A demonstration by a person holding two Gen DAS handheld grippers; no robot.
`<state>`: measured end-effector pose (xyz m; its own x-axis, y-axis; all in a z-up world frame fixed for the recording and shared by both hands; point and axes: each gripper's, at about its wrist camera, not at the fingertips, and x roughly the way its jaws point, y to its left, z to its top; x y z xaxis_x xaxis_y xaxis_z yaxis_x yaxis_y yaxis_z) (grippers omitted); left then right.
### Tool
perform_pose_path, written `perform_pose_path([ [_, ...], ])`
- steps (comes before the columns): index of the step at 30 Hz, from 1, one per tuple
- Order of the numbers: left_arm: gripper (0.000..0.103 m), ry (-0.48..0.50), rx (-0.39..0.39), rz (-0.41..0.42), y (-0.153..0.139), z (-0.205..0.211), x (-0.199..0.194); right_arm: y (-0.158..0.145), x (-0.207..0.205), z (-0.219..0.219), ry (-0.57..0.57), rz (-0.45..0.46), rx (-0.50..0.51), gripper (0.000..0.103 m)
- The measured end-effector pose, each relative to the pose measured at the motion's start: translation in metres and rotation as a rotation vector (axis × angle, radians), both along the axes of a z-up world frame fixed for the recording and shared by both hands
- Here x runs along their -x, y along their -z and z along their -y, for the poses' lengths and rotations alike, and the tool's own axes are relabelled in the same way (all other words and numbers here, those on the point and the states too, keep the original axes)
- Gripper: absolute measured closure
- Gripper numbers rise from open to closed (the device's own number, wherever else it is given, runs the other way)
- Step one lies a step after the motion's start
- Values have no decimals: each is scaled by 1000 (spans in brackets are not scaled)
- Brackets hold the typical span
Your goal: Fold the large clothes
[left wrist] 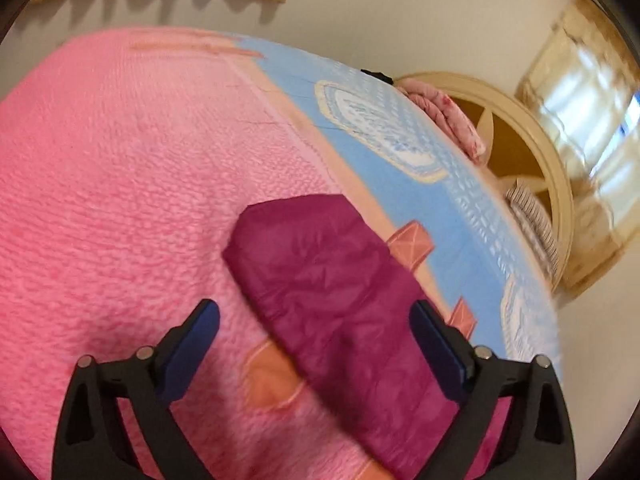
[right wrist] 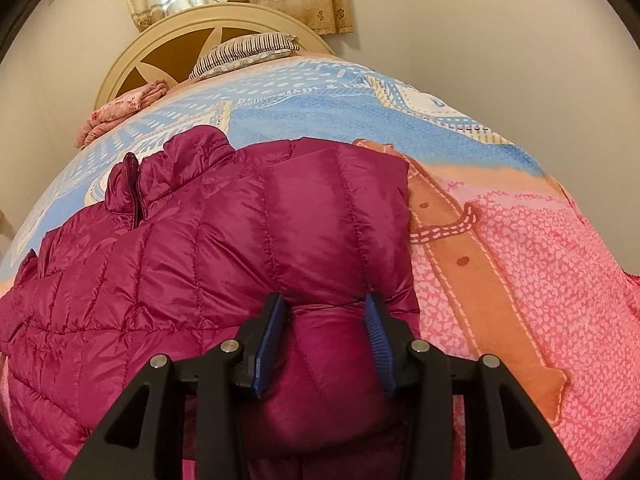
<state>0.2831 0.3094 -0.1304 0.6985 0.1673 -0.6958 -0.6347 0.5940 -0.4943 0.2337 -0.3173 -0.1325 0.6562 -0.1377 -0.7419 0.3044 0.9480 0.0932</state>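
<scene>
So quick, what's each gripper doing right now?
Left gripper: open wide, nothing gripped; the magenta jacket lies beneath it.
Right gripper: partly open around a jacket fold; whether the pads press it cannot be told.

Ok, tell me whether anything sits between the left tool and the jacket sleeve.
Nothing visible does. The left tool is wide open above the maroon sleeve, which lies flat on the pink blanket and runs between its fingers without touching either one. The path down to the sleeve is bare fabric only.
</scene>
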Motion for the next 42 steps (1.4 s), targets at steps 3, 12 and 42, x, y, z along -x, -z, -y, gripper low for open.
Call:
perform_pose_path([
  [3,21,10,-13,-43,10,7,-18,0,0,0,-1,-1,2,59],
  [12,51,-4,-164,-143,17,28,-35,0,-1,0,-1,2,-4,58],
  [42,96,984,-605,414,-92,398,59,1,1,3,-1,16,-28,58],
])
